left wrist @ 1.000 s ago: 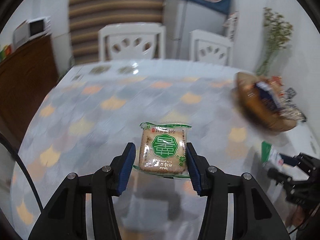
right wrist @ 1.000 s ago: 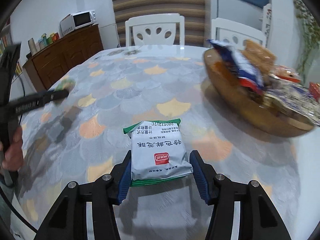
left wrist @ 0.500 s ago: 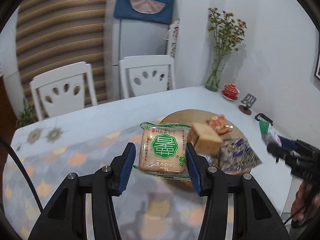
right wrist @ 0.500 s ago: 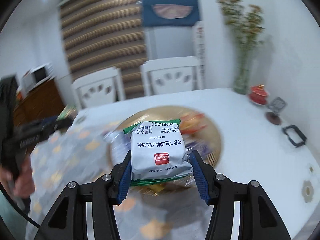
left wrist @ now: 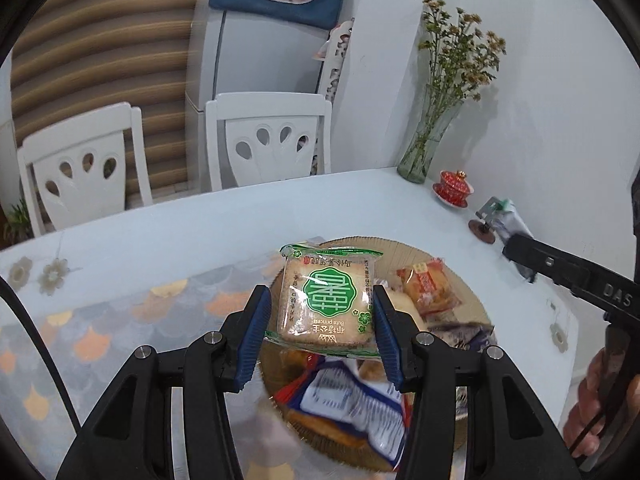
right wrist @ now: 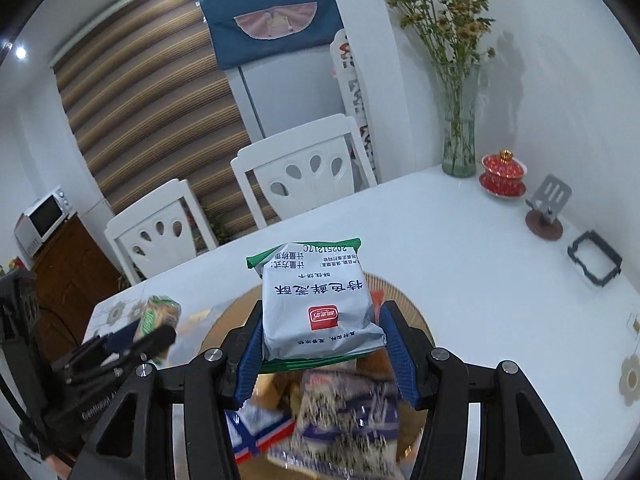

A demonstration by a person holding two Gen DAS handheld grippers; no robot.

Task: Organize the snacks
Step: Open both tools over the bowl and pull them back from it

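My left gripper [left wrist: 320,334] is shut on a clear cracker packet with a green label [left wrist: 329,305] and holds it above the round woven basket [left wrist: 404,246], which holds several snack packets. My right gripper [right wrist: 322,344] is shut on a grey-white snack packet with a red logo [right wrist: 318,308], also above the basket [right wrist: 404,294]. The left gripper with its packet shows at the left of the right wrist view [right wrist: 154,322]. The right gripper's arm shows at the right of the left wrist view [left wrist: 560,270].
The basket sits on a white table [right wrist: 460,232] with a patterned cloth [left wrist: 100,320]. A glass vase of flowers [right wrist: 458,148], a red lidded cup [right wrist: 503,174], a phone stand [right wrist: 546,208] and a black frame [right wrist: 594,258] stand at the right. Two white chairs [left wrist: 268,140] are behind.
Both grippers have swung from over the patterned cloth to above the basket, each still holding its packet. The basket now lies directly under both.
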